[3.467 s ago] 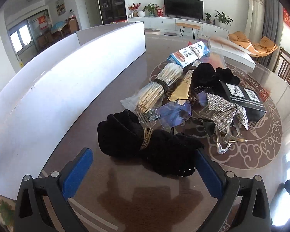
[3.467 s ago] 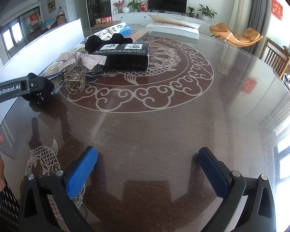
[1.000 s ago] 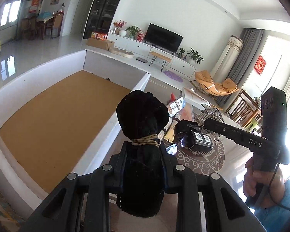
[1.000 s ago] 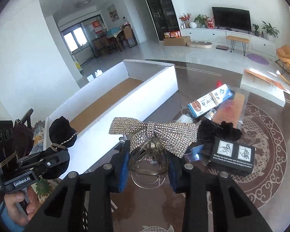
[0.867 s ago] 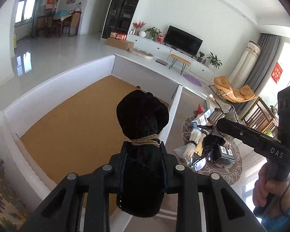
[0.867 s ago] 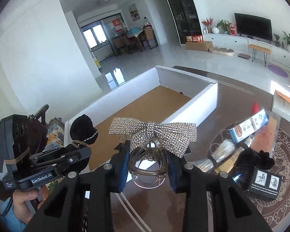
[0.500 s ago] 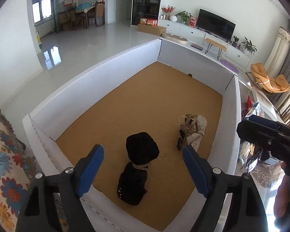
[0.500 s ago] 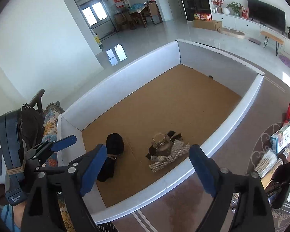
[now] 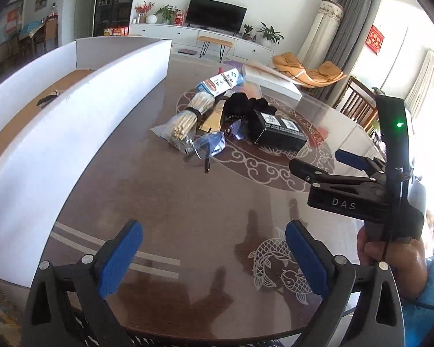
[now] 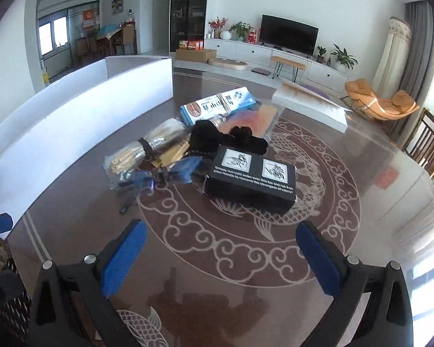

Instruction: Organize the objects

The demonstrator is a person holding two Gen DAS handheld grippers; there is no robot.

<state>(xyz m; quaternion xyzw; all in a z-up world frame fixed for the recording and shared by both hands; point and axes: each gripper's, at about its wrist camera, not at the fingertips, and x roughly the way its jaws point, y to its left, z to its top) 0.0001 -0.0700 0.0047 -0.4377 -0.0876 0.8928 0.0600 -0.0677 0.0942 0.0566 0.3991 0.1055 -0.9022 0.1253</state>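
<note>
My left gripper hangs over the near edge of the glass table; its jaws are opening with nothing between them. My right gripper is beside it, held by a hand, jaws also opening on nothing. Ahead lies a pile: a black printed box, blue-tinted glasses, a bundle of chopsticks, a blue and white toothpaste carton and a black fabric piece. The white-walled storage box stands to the left, and a dark item shows on its floor.
A flat white package lies at the far side of the table. Wooden chairs stand at the right edge. A patterned cloth lies below the table's near left corner. Bare glass stretches between the grippers and the pile.
Both grippers let go of the black velvet bundle and the rhinestone bow clip inside the white box, opened wide, then swung right and down to face the pile on the table.
</note>
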